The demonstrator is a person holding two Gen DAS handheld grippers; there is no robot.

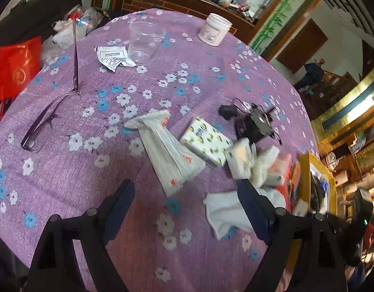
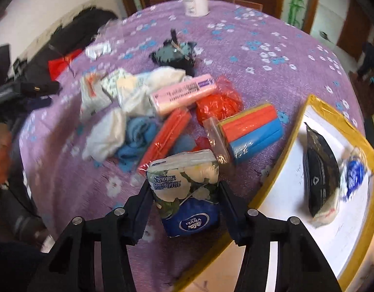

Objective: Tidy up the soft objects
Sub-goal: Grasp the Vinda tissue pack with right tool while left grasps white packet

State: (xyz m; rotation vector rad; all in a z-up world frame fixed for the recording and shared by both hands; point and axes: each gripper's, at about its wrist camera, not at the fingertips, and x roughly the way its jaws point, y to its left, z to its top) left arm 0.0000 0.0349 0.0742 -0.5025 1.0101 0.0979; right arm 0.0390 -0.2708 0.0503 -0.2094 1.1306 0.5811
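Note:
My right gripper [image 2: 184,189] is shut on a Vinda tissue pack [image 2: 187,189] with a floral and blue wrapper, held above the purple flowered tablecloth beside the yellow-rimmed white box [image 2: 284,194]. Behind it lies a heap of soft items: a pink pack [image 2: 182,93], a red-and-blue sponge pack [image 2: 252,131], white and blue cloths [image 2: 128,131] and a red bag [image 2: 218,103]. My left gripper [image 1: 187,194] is open and empty above the cloth, near a white cloth [image 1: 225,211], a white folded pack [image 1: 167,150] and a patterned tissue pack [image 1: 206,141].
The box holds a black pouch [image 2: 320,170] and a blue-white packet [image 2: 354,175]. Purple glasses [image 1: 53,112], a clear cup [image 1: 141,41], a white jar [image 1: 214,30], paper sachets [image 1: 111,57] and a black gadget with cable [image 1: 250,121] lie on the table. A red bag [image 1: 16,65] sits at the left.

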